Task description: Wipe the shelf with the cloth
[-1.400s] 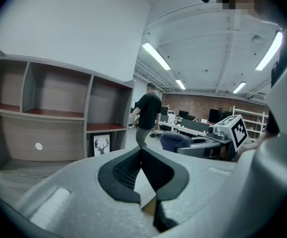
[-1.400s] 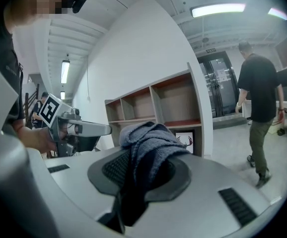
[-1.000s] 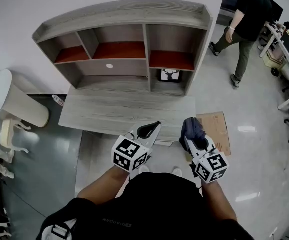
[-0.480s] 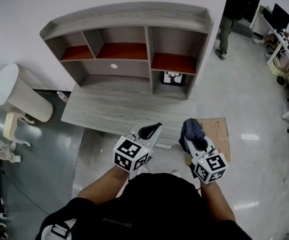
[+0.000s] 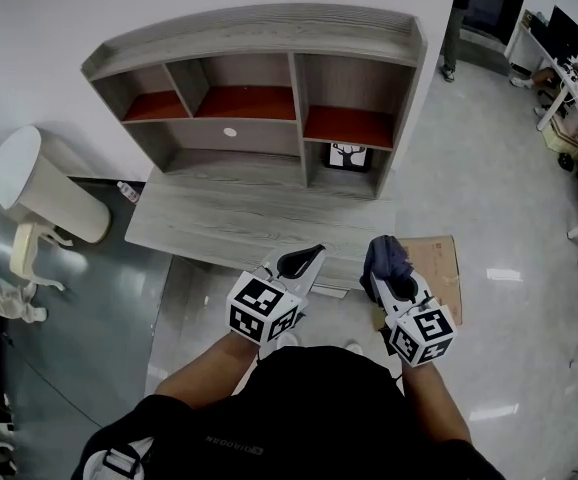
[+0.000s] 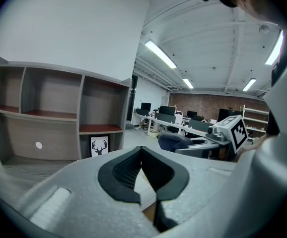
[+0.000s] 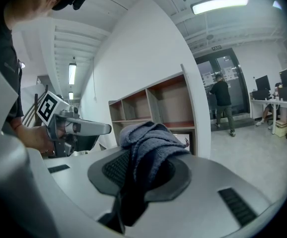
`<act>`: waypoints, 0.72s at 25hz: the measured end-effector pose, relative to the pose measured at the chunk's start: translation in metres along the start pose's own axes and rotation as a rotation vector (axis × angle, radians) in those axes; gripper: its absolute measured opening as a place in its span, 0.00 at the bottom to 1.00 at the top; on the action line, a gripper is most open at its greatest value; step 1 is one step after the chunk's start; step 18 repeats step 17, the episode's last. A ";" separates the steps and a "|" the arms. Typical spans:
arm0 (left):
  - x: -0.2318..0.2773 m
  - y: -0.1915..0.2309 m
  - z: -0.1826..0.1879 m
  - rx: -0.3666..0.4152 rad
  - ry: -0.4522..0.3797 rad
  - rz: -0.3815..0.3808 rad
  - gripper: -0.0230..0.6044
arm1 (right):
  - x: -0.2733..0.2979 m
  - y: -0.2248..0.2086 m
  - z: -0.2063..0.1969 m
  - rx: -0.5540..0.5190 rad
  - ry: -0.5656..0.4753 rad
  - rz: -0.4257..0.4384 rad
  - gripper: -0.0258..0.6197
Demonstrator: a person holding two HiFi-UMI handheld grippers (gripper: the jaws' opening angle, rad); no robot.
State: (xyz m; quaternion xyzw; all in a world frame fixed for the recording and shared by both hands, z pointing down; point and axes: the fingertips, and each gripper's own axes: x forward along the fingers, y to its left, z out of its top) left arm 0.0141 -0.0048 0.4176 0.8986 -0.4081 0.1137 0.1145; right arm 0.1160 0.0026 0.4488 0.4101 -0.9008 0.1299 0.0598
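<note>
Nubby blue-grey cloth (image 7: pixel 148 143) clamped in right tongs (image 7: pixel 146 175); left tongs (image 6: pixel 142 157) together, empty; woodgrain shelf (image 5: pixel 259 28) ahead.

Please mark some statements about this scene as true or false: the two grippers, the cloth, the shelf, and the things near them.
1. The right gripper is closed on the cloth. True.
2. The left gripper grips a part of the cloth too. False: its jaws are together with nothing between them.
3. The cloth touches the shelf. False: it is held in front of the desk, apart from the shelf.
4. A deer picture stands in the lower right compartment of the shelf. True.
5. The cardboard lies on the desk top. False: it lies on the floor, to the right of the desk.
</note>
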 end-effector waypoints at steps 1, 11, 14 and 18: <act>0.000 0.000 0.000 0.000 0.000 0.002 0.05 | 0.000 0.000 0.000 0.001 0.000 0.001 0.18; -0.001 0.001 -0.002 0.003 0.001 0.009 0.05 | 0.001 0.000 -0.002 -0.003 0.002 0.005 0.18; 0.000 -0.001 -0.001 0.007 0.003 0.004 0.05 | 0.000 -0.001 -0.001 -0.003 0.002 0.004 0.18; 0.000 -0.003 0.002 0.010 0.003 0.001 0.05 | -0.001 -0.002 0.000 -0.005 0.001 0.003 0.18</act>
